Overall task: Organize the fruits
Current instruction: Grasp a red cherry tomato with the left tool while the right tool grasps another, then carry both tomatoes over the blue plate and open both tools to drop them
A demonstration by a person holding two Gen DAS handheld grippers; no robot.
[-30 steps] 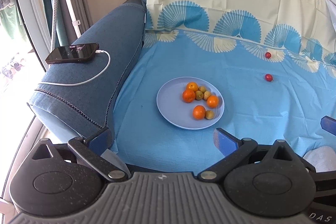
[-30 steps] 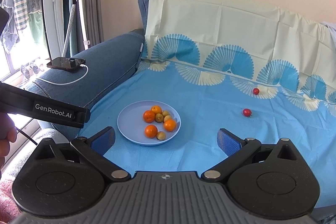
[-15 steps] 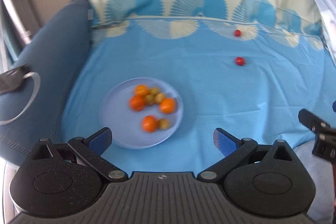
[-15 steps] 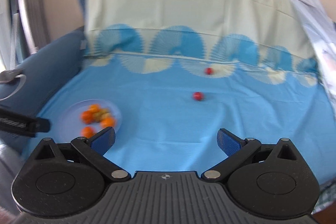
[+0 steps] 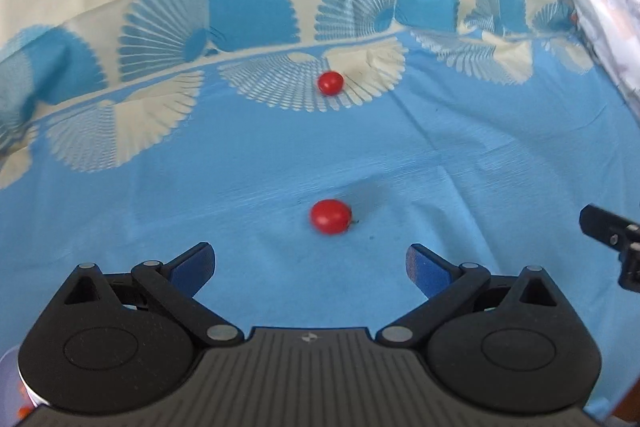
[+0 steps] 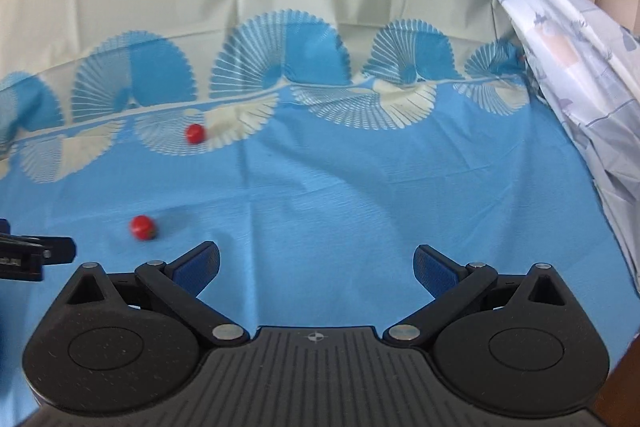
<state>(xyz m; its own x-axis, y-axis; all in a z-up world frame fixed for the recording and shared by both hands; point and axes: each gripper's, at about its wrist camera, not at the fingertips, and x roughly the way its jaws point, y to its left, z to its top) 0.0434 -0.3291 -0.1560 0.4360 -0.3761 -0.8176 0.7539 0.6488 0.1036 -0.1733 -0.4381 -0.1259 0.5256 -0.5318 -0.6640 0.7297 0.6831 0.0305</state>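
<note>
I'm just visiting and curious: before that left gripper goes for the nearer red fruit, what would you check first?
1. Left gripper open: ok.
2. Nearer red fruit centred ahead of it: ok.
3. Fruit free on the blue cloth, nothing touching: ok.
4. Right gripper open, empty, off to the side: ok.
5. Farther red fruit well apart: ok.
6. Plate position: cannot tell; only a sliver shows at the left view's edge.

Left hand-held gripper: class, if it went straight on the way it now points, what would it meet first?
Probably the nearer small round red fruit, lying on the blue cloth centred ahead of the open left hand-held gripper; depth is unclear.
</note>
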